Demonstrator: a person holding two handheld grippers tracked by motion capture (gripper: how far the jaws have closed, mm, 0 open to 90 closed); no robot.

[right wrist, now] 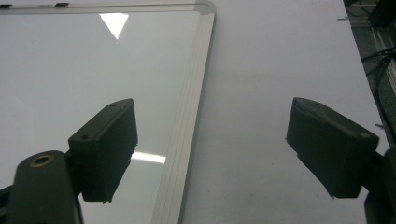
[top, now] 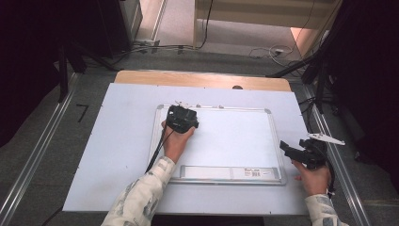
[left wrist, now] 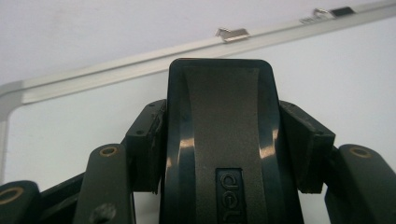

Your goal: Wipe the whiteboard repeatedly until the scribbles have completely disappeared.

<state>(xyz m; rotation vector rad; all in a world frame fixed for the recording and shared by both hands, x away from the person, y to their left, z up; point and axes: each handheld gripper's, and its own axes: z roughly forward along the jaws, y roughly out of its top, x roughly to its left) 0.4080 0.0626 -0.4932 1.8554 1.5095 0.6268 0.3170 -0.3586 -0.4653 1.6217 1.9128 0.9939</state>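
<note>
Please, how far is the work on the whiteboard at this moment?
Done: the left gripper is shut on the black eraser, and the whiteboard surface looks clean wherever it shows. In hand: the eraser sits near the board's top left corner, by the metal frame. Left: probably only to lift the eraser and put it away. The right gripper is open and holds nothing, at the board's right edge.

R tool (right wrist: 210, 140) agape over whiteboard (right wrist: 70, 70) edge
</note>
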